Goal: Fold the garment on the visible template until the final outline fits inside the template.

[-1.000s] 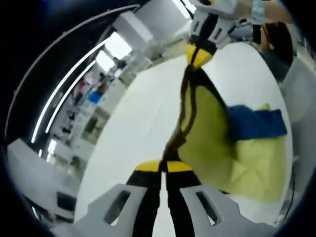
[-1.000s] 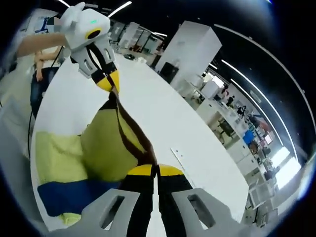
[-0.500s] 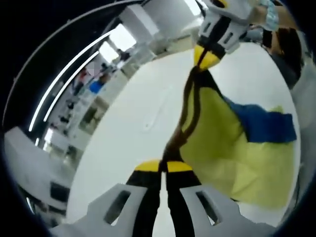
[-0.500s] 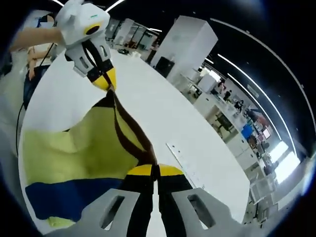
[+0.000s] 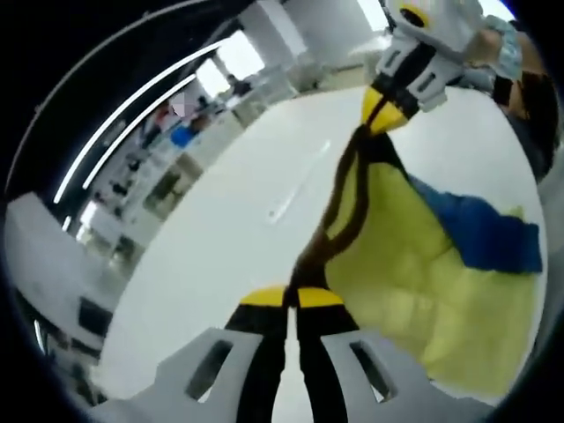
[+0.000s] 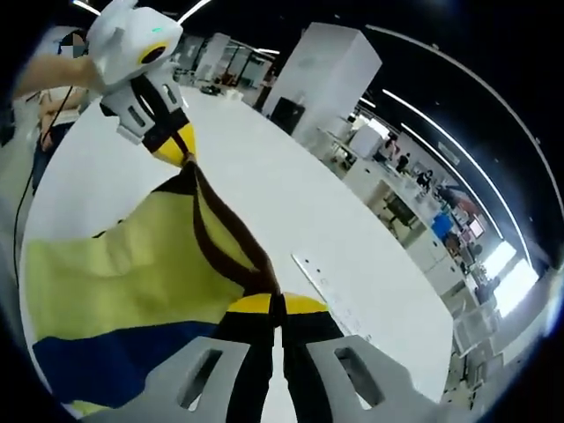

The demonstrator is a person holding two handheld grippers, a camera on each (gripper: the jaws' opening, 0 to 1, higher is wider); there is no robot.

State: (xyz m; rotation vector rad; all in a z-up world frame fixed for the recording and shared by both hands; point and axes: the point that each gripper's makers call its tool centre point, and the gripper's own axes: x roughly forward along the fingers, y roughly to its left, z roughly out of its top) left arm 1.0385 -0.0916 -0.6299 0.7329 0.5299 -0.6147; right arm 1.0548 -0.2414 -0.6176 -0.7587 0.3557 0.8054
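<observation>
A yellow garment [image 5: 423,273] with a dark brown edge band [image 5: 339,211] and a blue stripe [image 5: 489,238] hangs stretched between my two grippers above a white table [image 5: 238,238]. My left gripper [image 5: 291,298] is shut on one corner of the brown edge. My right gripper [image 5: 381,119] comes in at the upper right of the left gripper view, shut on the other corner. In the right gripper view my right gripper [image 6: 277,304] pinches the brown band [image 6: 225,233], the left gripper [image 6: 179,152] holds the far end, and the garment [image 6: 123,282] with its blue stripe [image 6: 106,361] hangs at the left.
A thin pale strip with small marks [image 6: 330,295] lies on the white table [image 6: 291,211]; the same strip [image 5: 300,183] shows in the left gripper view. A person's arm [image 6: 48,75] holds the far gripper. White cabinets [image 6: 326,75] and a workshop stand beyond the table.
The garment has spread wider and flatter between the grippers over the last second. Both grippers have kept their hold on the brown edge.
</observation>
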